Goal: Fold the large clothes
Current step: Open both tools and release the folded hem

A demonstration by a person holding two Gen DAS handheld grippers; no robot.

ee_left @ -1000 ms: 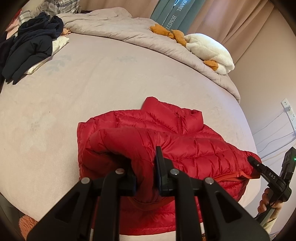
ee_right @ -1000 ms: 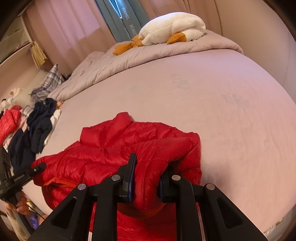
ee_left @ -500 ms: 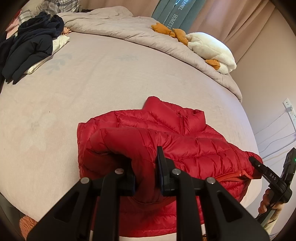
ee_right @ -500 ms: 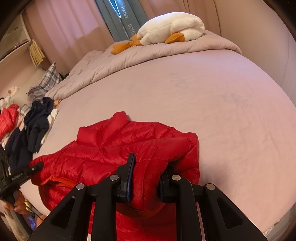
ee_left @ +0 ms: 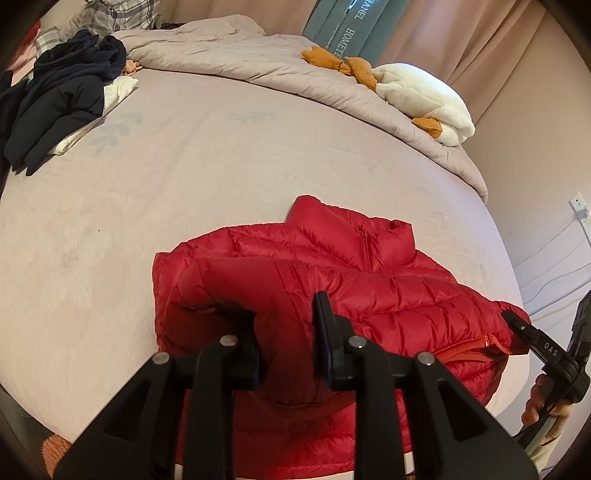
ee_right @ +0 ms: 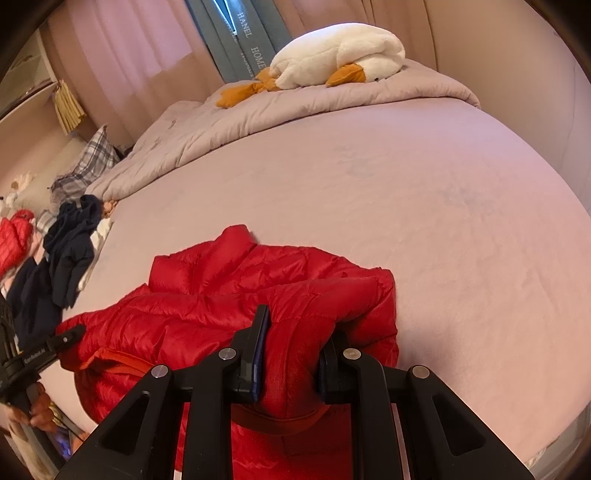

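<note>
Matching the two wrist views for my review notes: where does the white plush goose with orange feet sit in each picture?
Left wrist: white plush goose, upper right, on the bunched grey quilt.
Right wrist: top centre-right, on the same quilt.
Shared landmark: the teal lettered curtain just behind it in both.

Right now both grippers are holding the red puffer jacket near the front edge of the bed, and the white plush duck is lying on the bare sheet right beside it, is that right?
Not quite. The white plush duck lies far from the red puffer jacket, on the bunched grey duvet at the far side of the bed, as the right wrist view shows. Both the left gripper and right gripper do have jacket fabric between their fingers.
</note>
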